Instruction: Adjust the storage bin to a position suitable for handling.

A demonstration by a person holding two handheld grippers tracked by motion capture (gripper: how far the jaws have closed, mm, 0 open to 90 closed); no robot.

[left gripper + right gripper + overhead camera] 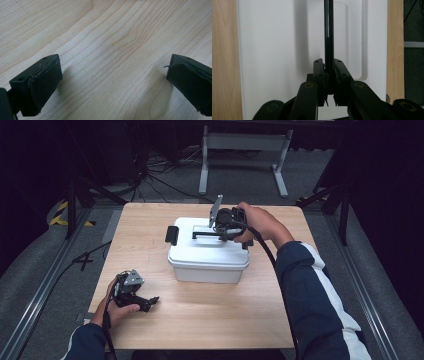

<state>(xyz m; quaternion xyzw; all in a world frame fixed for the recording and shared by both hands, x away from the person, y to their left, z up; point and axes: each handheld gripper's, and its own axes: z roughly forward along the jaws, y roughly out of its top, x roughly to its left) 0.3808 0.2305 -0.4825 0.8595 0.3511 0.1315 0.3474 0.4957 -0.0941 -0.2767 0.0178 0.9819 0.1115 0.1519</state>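
White box [209,255] w/ lid sits mid counter [200,320], a bit toward the far edge. Black latch [172,235] on its left end. Black handle [207,235] on the lid is raised; right tool [223,226] is clenched on it, right hand [257,222] over the box's far right part. In the right gripper view the handle [328,37] runs as a thin dark bar straight up from between the closed jaws, white lid behind.

Left tool [150,301] rests near the counter's front left corner, left hand [117,310] around it, jaws spread wide, nothing between, well apart from the box.

Counter: pale wood grain, rounded corners. Around it grey floor [45,265], loose black cables [150,175], a grey metal frame [245,150] at the back, yellow-black tape [62,215] far left. Room dark beyond.
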